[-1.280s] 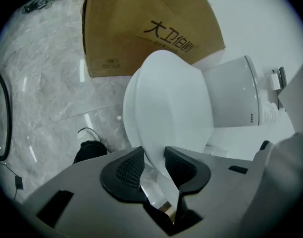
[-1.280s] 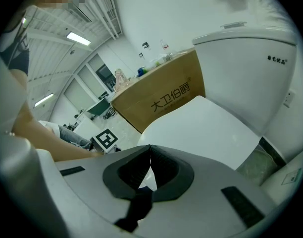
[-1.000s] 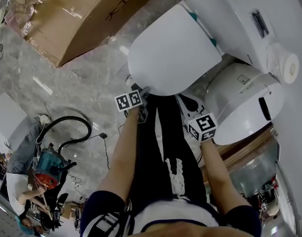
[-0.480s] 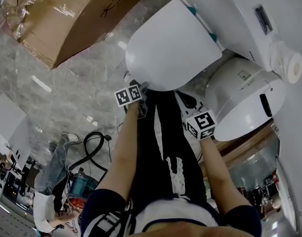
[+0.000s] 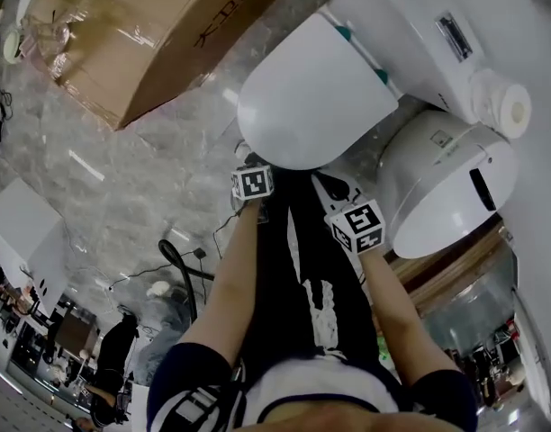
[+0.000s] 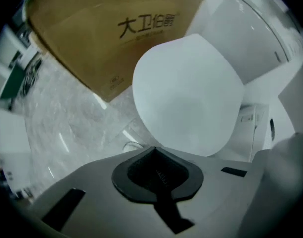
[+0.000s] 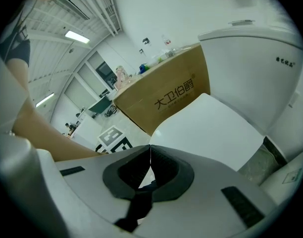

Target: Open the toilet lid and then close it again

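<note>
surface: grey marbled tile floor (image 5: 158, 151) | on it: big cardboard box (image 5: 158, 34) upper left; white toilet (image 5: 401, 16) near box, apart; white domed container (image 5: 447, 187) just beside toilet; black cable (image 5: 174, 254) lower left

Bold black Chinese characters, 大卫伯爵, run across the side of a large brown cardboard box (image 6: 92, 48). They are clearest in the left gripper view and appear again in the right gripper view. In the head view only part of the same print shows. A finer line printed beneath the characters is too small to read. A tiny dark mark on the white ceramic toilet tank (image 7: 260, 68) and a pale label on the white domed plastic bin (image 5: 438, 187) cannot be made out.
</note>
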